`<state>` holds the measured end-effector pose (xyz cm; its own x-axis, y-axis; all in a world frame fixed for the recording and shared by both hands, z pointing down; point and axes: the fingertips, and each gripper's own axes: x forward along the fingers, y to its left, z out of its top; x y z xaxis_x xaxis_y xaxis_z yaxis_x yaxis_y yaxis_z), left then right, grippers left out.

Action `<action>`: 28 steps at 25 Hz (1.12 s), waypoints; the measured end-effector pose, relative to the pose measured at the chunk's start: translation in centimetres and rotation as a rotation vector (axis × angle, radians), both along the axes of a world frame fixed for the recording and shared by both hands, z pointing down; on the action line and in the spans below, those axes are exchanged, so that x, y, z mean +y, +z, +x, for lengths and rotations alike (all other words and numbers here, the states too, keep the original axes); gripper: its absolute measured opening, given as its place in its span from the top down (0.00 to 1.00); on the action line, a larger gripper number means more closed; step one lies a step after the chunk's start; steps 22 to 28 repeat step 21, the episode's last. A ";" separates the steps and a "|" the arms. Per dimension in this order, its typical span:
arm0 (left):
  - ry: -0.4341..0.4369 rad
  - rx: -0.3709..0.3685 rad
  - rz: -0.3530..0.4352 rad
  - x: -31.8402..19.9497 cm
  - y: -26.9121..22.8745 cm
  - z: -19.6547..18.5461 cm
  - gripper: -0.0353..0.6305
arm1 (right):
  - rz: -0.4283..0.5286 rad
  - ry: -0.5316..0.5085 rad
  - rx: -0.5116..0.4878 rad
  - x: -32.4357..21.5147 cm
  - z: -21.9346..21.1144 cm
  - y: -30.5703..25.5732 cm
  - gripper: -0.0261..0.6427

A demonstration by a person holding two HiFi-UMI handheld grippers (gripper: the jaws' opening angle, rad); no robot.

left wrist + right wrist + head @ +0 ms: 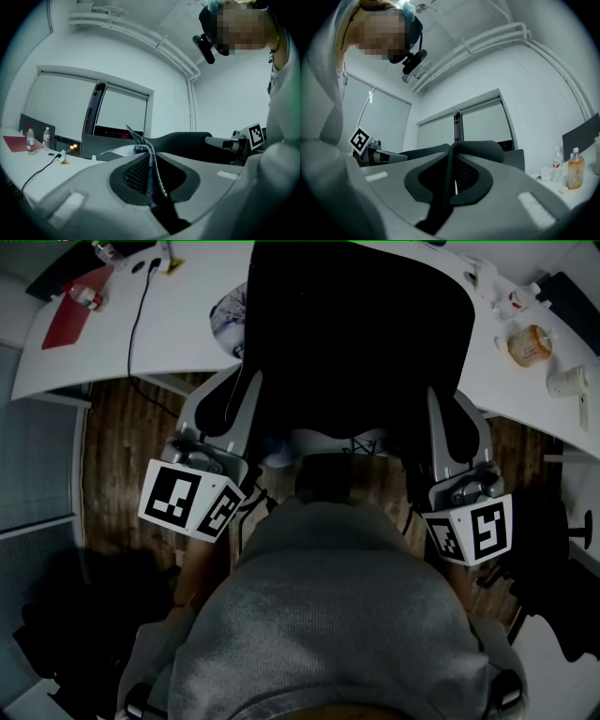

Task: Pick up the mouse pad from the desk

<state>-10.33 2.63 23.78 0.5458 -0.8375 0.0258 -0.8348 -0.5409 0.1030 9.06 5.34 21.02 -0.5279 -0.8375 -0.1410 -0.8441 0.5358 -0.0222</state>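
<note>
1. The left gripper (154,190) has its jaws nearly together, clamped on the thin edge of the mouse pad (228,320).
2. The patterned pad juts forward from those jaws over the near edge of the white desk (187,334), just left of the black chair (356,343) back.
3. The right gripper (454,185) is closed narrow, with nothing between its jaws.
4. Both grippers point toward the chair.

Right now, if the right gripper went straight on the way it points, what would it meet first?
Probably the black chair, just past the tips of the shut right gripper; depth there is unclear.
</note>
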 end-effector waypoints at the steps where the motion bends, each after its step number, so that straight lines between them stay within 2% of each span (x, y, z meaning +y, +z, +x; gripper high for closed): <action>1: -0.001 0.000 0.001 0.0 0.0 0.0 0.89 | 0.001 -0.001 -0.001 0.0 0.0 0.0 0.93; 28: -0.001 0.005 -0.002 -0.4 0.1 -0.2 0.89 | 0.000 0.007 -0.003 -0.2 0.1 0.1 0.93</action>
